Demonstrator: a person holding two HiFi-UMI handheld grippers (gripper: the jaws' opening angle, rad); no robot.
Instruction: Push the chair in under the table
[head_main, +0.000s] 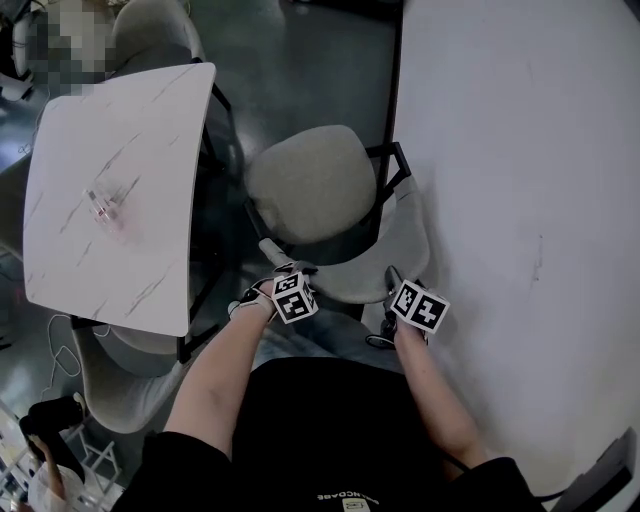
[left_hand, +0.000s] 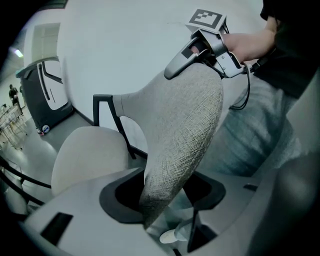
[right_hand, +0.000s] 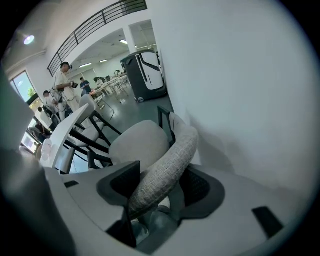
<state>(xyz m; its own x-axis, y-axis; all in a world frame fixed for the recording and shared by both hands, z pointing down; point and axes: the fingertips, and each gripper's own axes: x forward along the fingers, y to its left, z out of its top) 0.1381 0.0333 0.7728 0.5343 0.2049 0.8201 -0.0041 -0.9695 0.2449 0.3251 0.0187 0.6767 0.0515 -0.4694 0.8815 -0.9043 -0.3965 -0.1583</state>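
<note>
1. The counter (head_main: 120, 150), white with faint marbling, lies well off to the left of the left gripper (head_main: 283, 272). A small clear item (head_main: 103, 205) rests on its top, and a second pale chair (head_main: 120, 385) sits partly under its near edge.
2. The left gripper points steeply down and pinches the left end of the backrest (left_hand: 185, 130). The woven grey fabric runs up from between its jaws, and both dark pads lie against it as far as the left gripper view shows.
3. The chair (head_main: 300, 185) stands straight ahead of both grippers, between the counter and the wall (head_main: 520, 180). Its rounded pale seat (right_hand: 137, 142) lies beyond the backrest, apart from the counter's right edge and not beneath the top. Its black frame (head_main: 390, 165) shows at the seat's far right.
4. The right gripper (head_main: 395, 285) also points steeply down and pinches the right end of the backrest. The curved fabric crosses between its jaws with a pad pressed to each side. The two grippers are near each other, joined by the curve of the backrest.
5. The white wall rises just to the right of the right gripper, and the chair's frame stands close against it.
</note>
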